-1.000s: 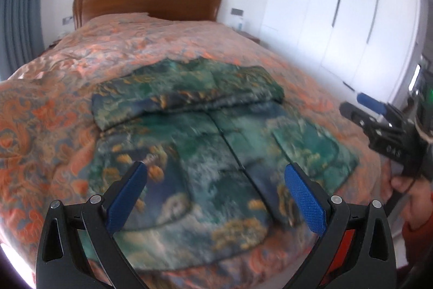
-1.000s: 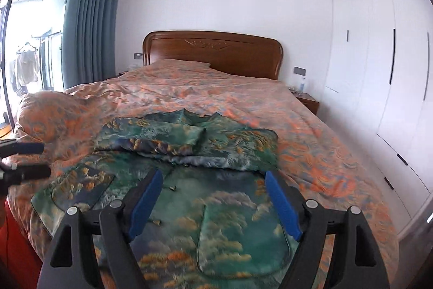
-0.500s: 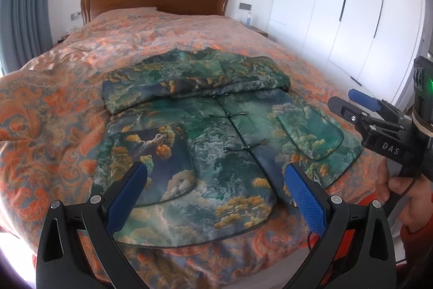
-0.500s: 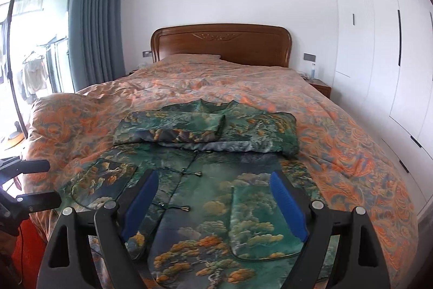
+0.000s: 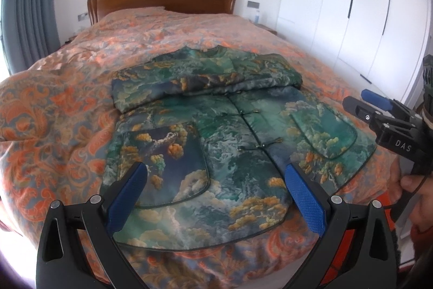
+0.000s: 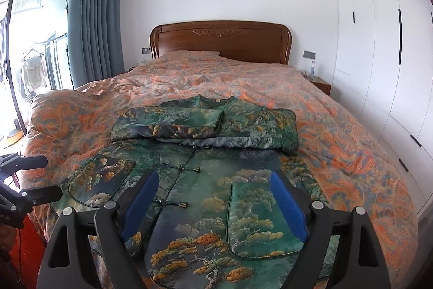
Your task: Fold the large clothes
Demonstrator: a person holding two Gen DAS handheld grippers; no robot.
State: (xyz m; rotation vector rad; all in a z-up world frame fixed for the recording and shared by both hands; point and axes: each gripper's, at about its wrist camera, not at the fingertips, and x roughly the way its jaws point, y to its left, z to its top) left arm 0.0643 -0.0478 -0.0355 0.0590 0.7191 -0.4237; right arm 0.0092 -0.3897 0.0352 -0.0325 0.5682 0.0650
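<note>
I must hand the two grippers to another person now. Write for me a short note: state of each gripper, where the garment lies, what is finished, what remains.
Left gripper: open, empty, above the near hem on the left-pocket side.
Right gripper: open, empty, above the right pocket.
Green patterned jacket: flat on the orange bedspread, front up, knot buttons closed, collar toward the wooden headboard.
Done: both sleeves are folded across the chest in a band.
Left: the lower body is not yet folded. Probably grip the near hem at both corners and bring it up over the sleeves, then smooth.
</note>
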